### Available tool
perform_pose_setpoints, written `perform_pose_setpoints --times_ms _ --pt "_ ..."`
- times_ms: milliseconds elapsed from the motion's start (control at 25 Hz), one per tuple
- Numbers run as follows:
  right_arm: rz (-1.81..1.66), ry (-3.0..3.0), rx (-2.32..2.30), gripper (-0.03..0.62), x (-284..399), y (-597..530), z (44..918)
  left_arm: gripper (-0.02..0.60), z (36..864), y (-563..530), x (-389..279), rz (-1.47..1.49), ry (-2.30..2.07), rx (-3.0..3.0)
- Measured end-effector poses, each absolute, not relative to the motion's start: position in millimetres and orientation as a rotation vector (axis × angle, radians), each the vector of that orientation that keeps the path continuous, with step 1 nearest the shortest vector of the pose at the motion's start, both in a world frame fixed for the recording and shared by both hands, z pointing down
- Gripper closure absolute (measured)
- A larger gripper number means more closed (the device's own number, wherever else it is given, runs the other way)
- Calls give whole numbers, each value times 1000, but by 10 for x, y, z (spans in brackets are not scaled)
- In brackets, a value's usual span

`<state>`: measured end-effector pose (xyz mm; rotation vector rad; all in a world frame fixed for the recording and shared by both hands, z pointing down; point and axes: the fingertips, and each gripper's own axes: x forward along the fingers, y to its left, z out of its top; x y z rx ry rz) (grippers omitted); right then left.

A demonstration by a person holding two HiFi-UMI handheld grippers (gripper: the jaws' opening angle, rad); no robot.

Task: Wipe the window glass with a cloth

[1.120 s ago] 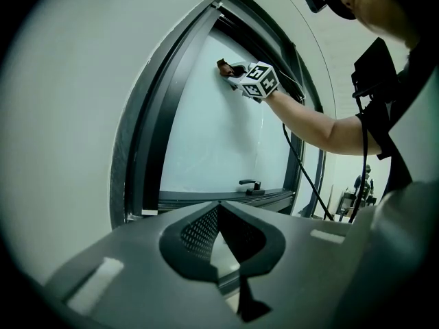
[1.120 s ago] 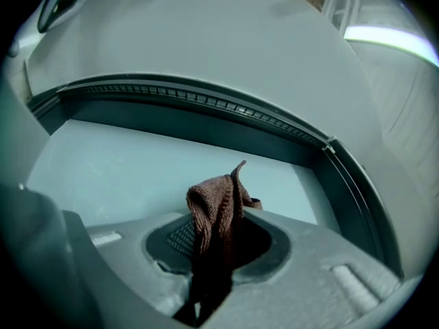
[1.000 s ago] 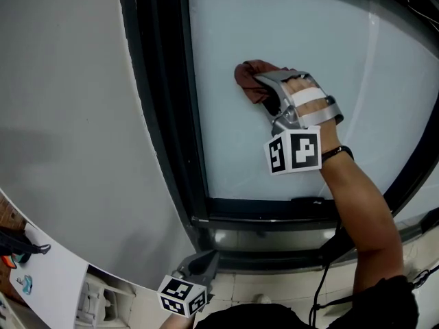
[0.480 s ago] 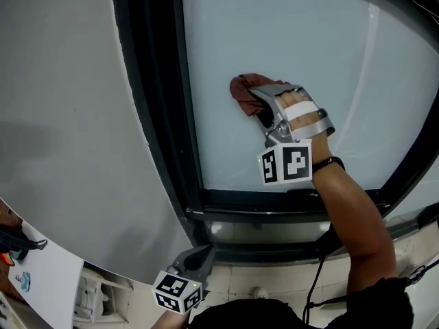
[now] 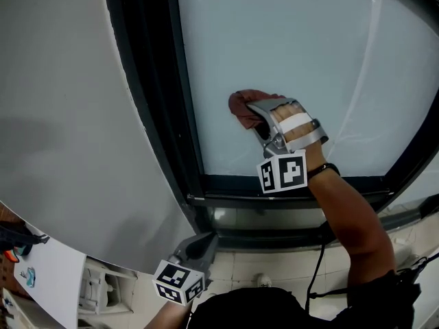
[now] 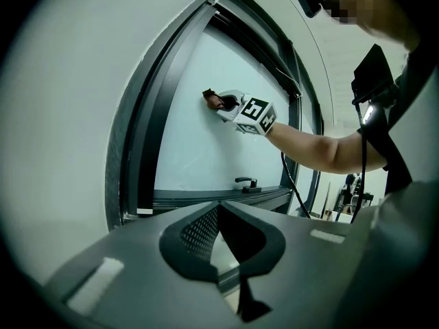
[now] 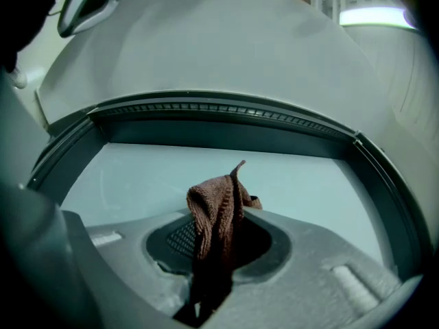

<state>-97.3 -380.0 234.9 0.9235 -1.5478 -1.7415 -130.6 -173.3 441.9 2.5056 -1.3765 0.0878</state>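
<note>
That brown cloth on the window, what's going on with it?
A person is wiping the window glass. The right gripper has the brown cloth pinched between its fingers and holds it against the lower part of the pane, near the dark frame. The left gripper hangs low, shut and empty, away from the glass.

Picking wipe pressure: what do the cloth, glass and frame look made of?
Cloth: brown terry or microfibre, judging by its nubby looped pile and soft, limp folds.
Glass: a smooth, pale pane, frosted or film-covered, since nothing shows through it.
Frame: dark, matte, straight-edged profiles, likely painted aluminium, though plastic cannot be ruled out.
</note>
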Motion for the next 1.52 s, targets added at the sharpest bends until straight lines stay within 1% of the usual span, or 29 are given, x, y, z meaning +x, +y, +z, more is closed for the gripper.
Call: perform_pose_setpoints --times_ms 400,800,1160,1520 --pt "-1632 -1583 783 519 -925 -3784 3445 565 4412 -1741 -1286 101 -1376 2508" --pt "-1496 -1620 669 519 -885 -3778 4329 565 4437 -1732 -1257 102 -1364 2504" --pt "-1436 -1627 584 519 -854 -3790 4846 565 4440 -1728 -1267 97 -1370 2501" --pt "-1387 -1657 549 519 -846 -3790 4964 565 4455 -1728 -1258 96 -1363 2500"
